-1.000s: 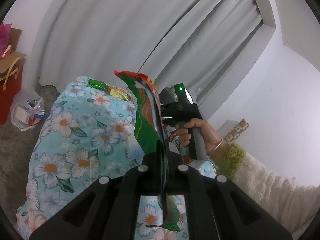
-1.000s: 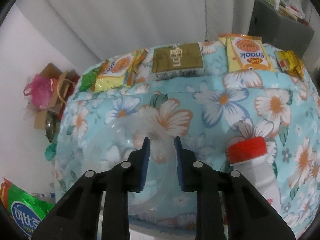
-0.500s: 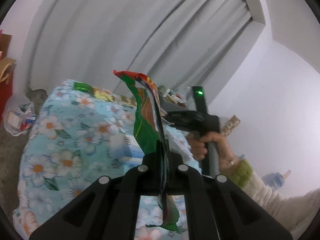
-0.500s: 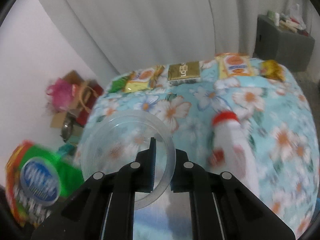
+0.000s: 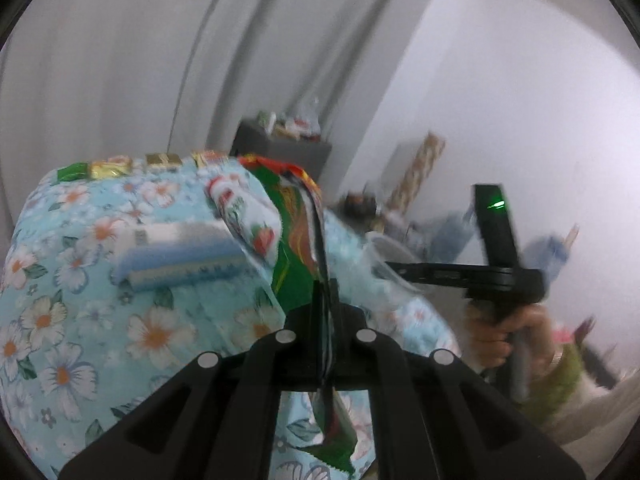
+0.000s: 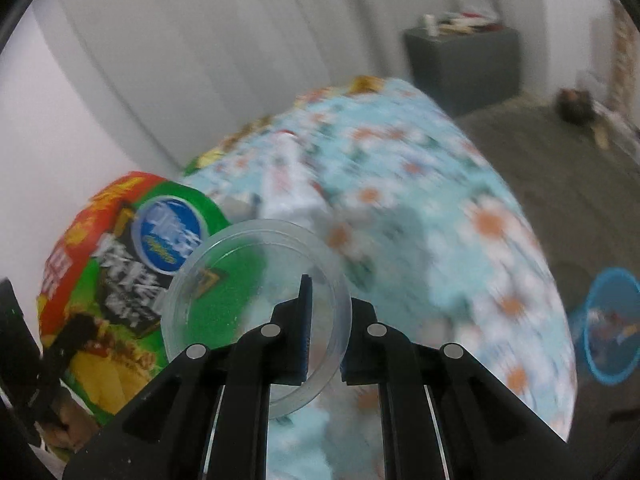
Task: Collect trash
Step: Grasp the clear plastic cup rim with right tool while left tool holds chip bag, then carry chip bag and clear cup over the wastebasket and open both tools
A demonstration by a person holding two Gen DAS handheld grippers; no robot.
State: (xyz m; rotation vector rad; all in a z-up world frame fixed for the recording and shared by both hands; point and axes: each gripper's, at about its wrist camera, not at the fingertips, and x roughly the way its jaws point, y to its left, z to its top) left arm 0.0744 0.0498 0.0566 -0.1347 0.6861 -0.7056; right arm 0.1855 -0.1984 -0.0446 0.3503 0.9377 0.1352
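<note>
Below, clear cup (image 6: 256, 300), blue bin (image 6: 610, 330) littered

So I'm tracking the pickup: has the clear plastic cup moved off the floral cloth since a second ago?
Yes. The clear cup, pinched at its rim by the right gripper, has left the floral cloth and now hangs off its edge.

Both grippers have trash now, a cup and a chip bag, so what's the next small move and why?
Probably carry the cup, clamped in the right gripper, toward the blue bin on the floor at right. The bin sits open past the table edge, and the left gripper already pinches the chip bag, so neither can take more.
</note>
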